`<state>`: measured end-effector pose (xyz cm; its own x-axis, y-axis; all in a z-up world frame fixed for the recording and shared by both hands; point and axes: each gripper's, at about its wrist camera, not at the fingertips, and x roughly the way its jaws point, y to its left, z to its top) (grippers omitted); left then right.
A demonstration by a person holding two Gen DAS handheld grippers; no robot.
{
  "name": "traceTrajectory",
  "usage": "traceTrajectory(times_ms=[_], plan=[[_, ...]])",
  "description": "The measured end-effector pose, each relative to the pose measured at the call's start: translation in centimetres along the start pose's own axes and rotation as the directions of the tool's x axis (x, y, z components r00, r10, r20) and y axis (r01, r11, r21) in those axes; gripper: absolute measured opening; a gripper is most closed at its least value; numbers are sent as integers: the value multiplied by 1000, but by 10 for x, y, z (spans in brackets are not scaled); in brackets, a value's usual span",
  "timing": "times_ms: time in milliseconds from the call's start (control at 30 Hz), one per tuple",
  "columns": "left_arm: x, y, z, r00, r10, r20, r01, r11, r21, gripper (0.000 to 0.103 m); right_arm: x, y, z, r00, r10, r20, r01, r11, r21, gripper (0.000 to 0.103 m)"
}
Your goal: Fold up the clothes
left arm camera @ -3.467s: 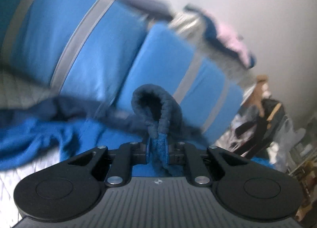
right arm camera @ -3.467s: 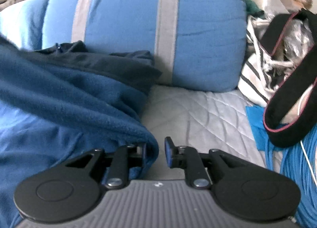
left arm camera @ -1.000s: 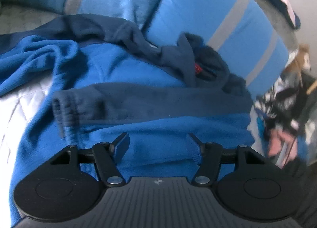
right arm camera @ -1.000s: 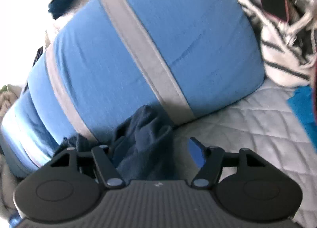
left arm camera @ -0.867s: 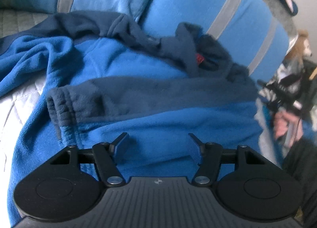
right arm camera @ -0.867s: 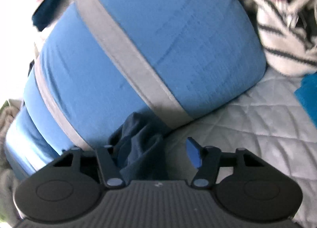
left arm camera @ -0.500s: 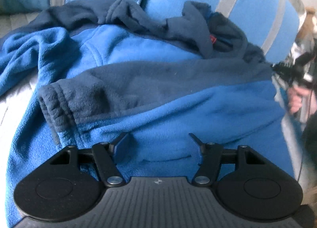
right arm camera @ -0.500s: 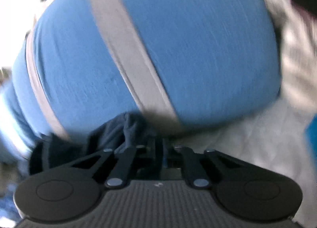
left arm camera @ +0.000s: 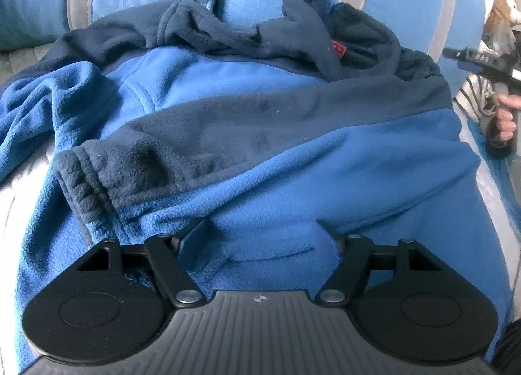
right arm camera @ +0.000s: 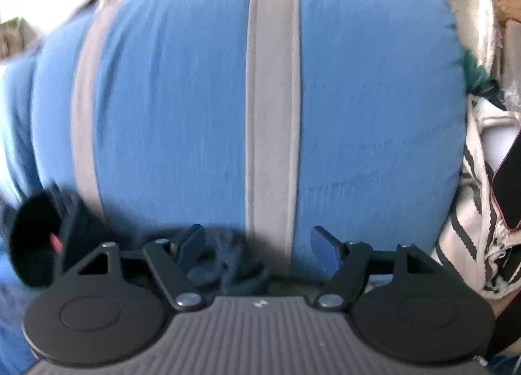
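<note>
Blue fleece jacket (left arm camera: pixel 293 163): spread on bed against striped pillow (right arm camera: pixel 260 98). Left gripper (left arm camera: pixel 262 238) and right gripper (right arm camera: pixel 257 244): jaws opening, pinching nothing. Right view blurred; jacket's lower edge cut off

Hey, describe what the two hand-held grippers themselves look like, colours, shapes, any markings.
Both look alike. The left hand-held gripper has a ribbed dark grey body with a small round crosshair mark, two black round discs, black angled linkage arms with silver rivets, and blue finger pads. The right hand-held gripper shows the same build, blurrier, with blue pads.
</note>
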<state>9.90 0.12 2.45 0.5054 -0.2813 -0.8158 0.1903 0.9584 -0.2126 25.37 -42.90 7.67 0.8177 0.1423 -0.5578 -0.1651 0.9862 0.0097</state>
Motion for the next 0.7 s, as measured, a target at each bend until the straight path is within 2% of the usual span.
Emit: traceTrajectory(times_ms=[100,167,200,233,400,500,600,633,700], plan=[[2,-1,1,1000,-2,-1,2,1000,9,74,17,4,-6,998,-12,-62,9,999,-42,76],[2,-1,1,1000,-2,-2,2,1000,10,74,25,6,-9,997,6,-80,-9,999,-36,50],[2,-1,1,1000,-1,-2,1,1000,8,74,30,8,-10,996,1,-91,-5,999,-36,11],[2,-1,1,1000,1,-2,-1,1000,8,74,34,12,-11,996,-15,-93,12,999,-41,5],[4,-7,0,1000,18,-1,-18,999,40,77,52,34,-11,984,-146,-101,140,988,-64,4],[5,-8,-1,1000,24,-1,-24,998,51,77,62,53,-8,965,-241,-106,235,969,-70,4],[4,-7,-1,1000,24,-1,-24,999,43,77,70,71,-7,940,-324,-109,310,943,-122,5],[4,-7,-1,1000,24,-1,-24,999,40,77,71,73,-6,936,-333,-116,320,940,-117,7],[4,-6,-1,1000,21,-1,-21,999,37,77,66,68,-2,946,-299,-126,293,954,-64,11]])
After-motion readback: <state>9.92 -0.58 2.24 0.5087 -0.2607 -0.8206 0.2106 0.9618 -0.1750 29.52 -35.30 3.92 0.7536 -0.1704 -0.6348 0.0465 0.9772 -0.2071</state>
